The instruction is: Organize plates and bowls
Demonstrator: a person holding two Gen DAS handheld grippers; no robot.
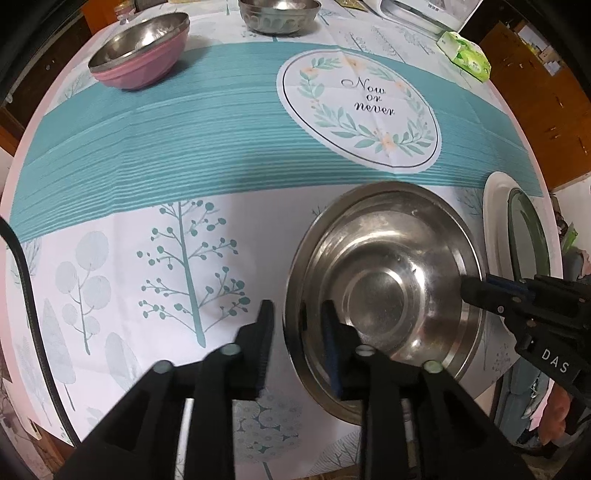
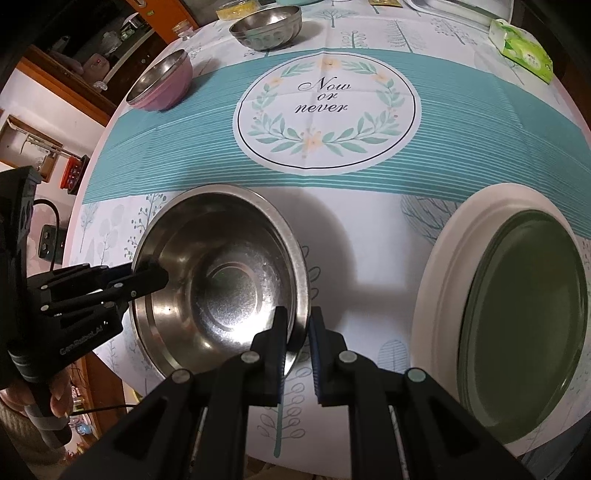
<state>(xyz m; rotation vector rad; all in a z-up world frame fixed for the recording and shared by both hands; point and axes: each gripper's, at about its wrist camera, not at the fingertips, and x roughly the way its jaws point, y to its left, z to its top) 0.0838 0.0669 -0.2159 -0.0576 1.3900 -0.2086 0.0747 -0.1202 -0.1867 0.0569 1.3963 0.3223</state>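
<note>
Left tool [image 1: 297, 314] straddles near rim of large steel bowl [image 1: 384, 291], fingers parted, pads clear of metal. Right tool [image 2: 298, 320] clamps opposite rim of same bowl, fingers narrow, one inside, one outside. Bowl sits on worktop [image 2: 369, 240] with tree-print cloth. Just beside it, right: white plate [image 2: 439, 266] carrying dark green plate [image 2: 524, 325]. Far side, well apart: pink bowl [image 1: 142, 51], smaller steel bowl [image 1: 279, 14], green tissue pack [image 2: 522, 48]. Nothing between near bowl and plates.
</note>
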